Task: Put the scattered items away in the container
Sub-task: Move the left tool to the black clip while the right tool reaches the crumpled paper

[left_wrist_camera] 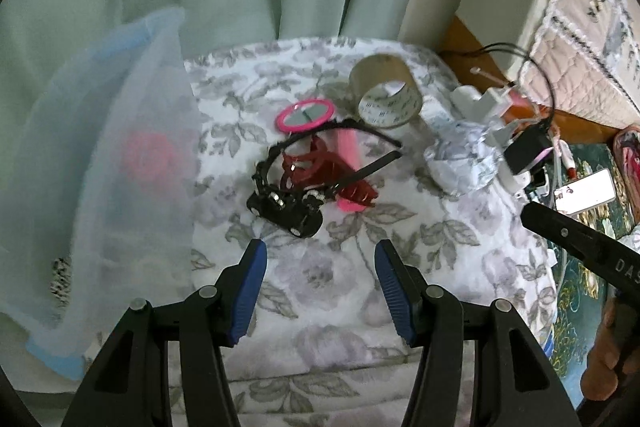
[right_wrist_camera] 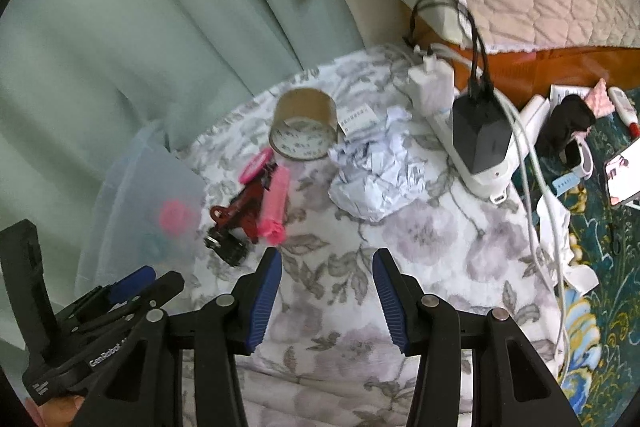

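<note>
Step in hand: approach. The left hand-held gripper [left_wrist_camera: 320, 251] and right hand-held gripper [right_wrist_camera: 326, 261] are half open and empty. The hair clip [left_wrist_camera: 316, 167] lies just right of the container [left_wrist_camera: 120, 163]. Next: descend, straddle, close.

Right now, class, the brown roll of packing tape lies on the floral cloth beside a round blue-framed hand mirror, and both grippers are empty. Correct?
One error: the round hand mirror has a pink frame, not blue, as the left wrist view shows. The brown roll of packing tape does lie beside it on the floral cloth.
</note>
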